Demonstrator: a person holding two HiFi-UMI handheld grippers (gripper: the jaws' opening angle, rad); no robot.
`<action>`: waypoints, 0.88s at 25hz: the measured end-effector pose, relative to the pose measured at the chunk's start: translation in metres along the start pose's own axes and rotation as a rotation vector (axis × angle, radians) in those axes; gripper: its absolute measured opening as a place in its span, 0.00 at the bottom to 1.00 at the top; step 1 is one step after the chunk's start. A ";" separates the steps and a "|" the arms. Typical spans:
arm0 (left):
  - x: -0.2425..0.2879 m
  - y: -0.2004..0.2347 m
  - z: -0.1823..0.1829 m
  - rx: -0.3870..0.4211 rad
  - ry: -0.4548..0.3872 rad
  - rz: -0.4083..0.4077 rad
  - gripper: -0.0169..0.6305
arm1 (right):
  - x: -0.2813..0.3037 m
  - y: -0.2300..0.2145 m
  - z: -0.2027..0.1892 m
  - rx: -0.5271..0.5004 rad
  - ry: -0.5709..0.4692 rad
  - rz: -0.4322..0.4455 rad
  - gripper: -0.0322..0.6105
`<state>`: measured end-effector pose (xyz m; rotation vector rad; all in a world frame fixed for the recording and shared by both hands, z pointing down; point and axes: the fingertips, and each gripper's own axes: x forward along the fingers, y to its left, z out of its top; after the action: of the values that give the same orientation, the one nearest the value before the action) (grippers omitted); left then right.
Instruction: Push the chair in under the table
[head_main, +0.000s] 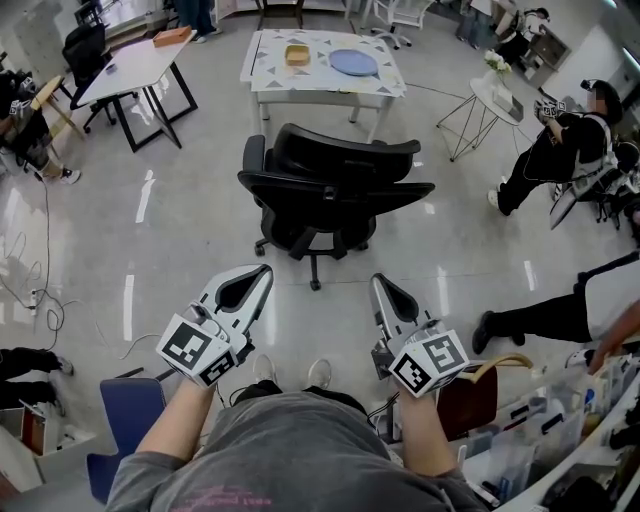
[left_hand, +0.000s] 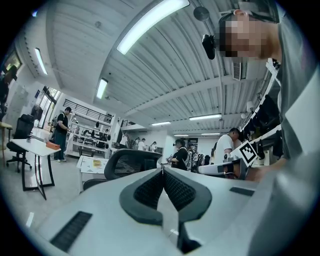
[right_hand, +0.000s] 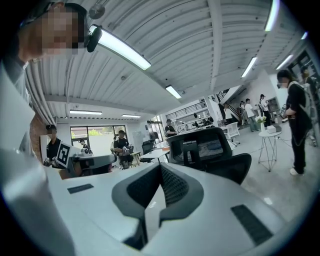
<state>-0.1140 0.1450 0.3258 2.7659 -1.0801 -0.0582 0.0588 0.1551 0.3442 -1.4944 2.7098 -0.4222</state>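
Chair (head_main: 330, 190) stands on open floor (head_main: 180, 250) straight ahead of me, well apart from both tips and well short of the desk (head_main: 320, 92) beyond it. Chair, desk and I lie roughly on one line, so I judge the push runs straight forward. Its back seems turned toward me. Left hand-held gripper (head_main: 262, 272) and right hand-held gripper (head_main: 378, 282) are both closed on nothing, pointing at the chair; neither is clearly nearer. I can read no writing, only square markers on the cubes (head_main: 195, 350).
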 end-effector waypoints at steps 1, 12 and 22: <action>0.001 0.000 -0.001 0.001 0.001 0.001 0.03 | 0.000 -0.001 0.000 -0.001 -0.001 -0.002 0.03; -0.001 -0.004 -0.001 0.018 0.007 0.001 0.04 | -0.003 -0.001 0.002 -0.011 -0.007 -0.008 0.03; -0.002 -0.002 -0.003 0.021 0.012 0.011 0.14 | -0.004 -0.003 0.003 -0.017 -0.007 -0.040 0.07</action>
<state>-0.1133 0.1485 0.3285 2.7751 -1.0993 -0.0295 0.0639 0.1562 0.3417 -1.5529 2.6892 -0.3956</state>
